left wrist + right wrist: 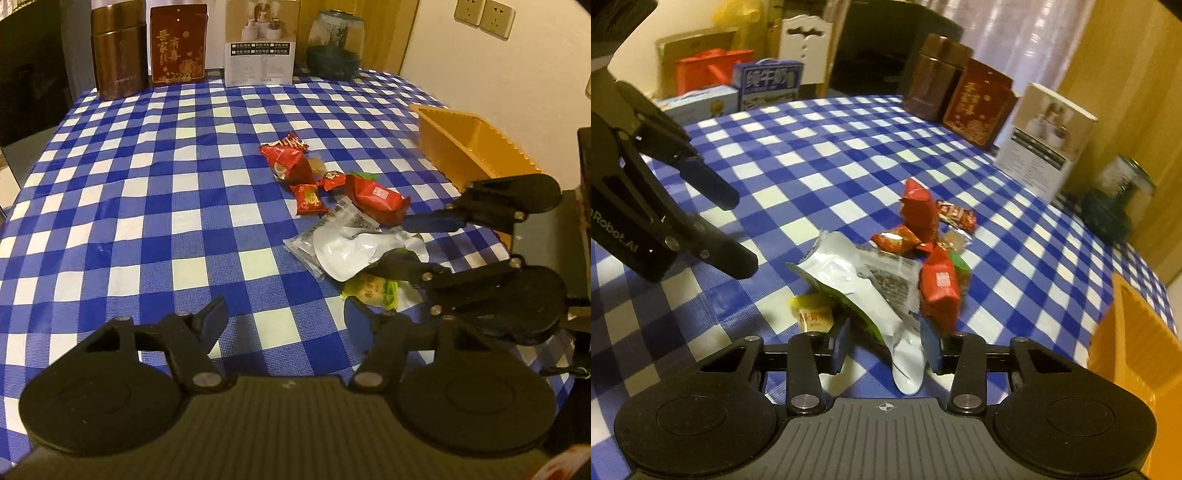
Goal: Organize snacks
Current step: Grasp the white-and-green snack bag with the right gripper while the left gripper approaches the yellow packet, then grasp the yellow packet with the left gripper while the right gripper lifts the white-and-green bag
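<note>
The silver packet lies atop the snack pile mid-tabletop, its tail between the spread, not-yet-clenched jaws of the right hand-held gripper. Next: pinch it, carry it to the orange bin. The left hand-held gripper hovers released.

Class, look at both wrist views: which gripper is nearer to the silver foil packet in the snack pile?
Right. The right gripper is open with the end of the silver foil packet between its fingers. The left gripper, also open, sits back from the pile over bare checked cloth.
</note>
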`<state>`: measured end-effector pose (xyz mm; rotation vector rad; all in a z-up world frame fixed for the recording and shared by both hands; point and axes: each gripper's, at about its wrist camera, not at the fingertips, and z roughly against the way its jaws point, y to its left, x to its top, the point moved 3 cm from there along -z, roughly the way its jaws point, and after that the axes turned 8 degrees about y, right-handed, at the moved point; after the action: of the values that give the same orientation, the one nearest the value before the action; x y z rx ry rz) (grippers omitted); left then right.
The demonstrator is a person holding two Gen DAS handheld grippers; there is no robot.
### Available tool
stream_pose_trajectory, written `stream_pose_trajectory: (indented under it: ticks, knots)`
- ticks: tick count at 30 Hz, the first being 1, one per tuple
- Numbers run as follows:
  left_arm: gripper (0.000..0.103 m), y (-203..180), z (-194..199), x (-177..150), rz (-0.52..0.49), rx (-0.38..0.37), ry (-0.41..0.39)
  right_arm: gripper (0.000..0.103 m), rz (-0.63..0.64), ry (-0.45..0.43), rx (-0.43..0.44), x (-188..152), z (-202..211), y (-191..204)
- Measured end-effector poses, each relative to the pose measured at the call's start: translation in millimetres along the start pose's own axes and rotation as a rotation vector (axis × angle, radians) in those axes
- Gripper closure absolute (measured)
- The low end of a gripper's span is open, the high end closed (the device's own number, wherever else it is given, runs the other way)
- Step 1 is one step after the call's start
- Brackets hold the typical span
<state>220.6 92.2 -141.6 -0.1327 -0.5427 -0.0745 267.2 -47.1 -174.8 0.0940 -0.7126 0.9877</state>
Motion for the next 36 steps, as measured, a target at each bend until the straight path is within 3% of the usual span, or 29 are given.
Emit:
stream_pose_trajectory:
  ticks: [6,12,16,25,31,36]
  knots:
    - [0.038,0,-3,-1,0.017,-0.006,0.006,0.061,0.090,-0.016,0.013,5,-8,10]
    - [0.038,-5,-4,-2,0.010,-0.016,0.004,0.066,0.037,-0.014,0.009,4,-3,8]
    - [0.038,-12,-4,-3,-0.018,-0.034,-0.006,0.066,-0.064,-0.004,0.011,2,9,0]
    - [0.038,-43,-13,3,-0.118,-0.078,-0.043,0.066,-0.414,0.023,-0.012,-23,43,-31]
    - [0.040,-58,-27,4,-0.162,-0.087,-0.029,0.066,-0.493,0.029,-0.028,-34,53,-41]
    - [0.052,-62,-38,2,-0.185,-0.076,-0.012,0.066,-0.511,0.018,-0.026,-38,56,-46]
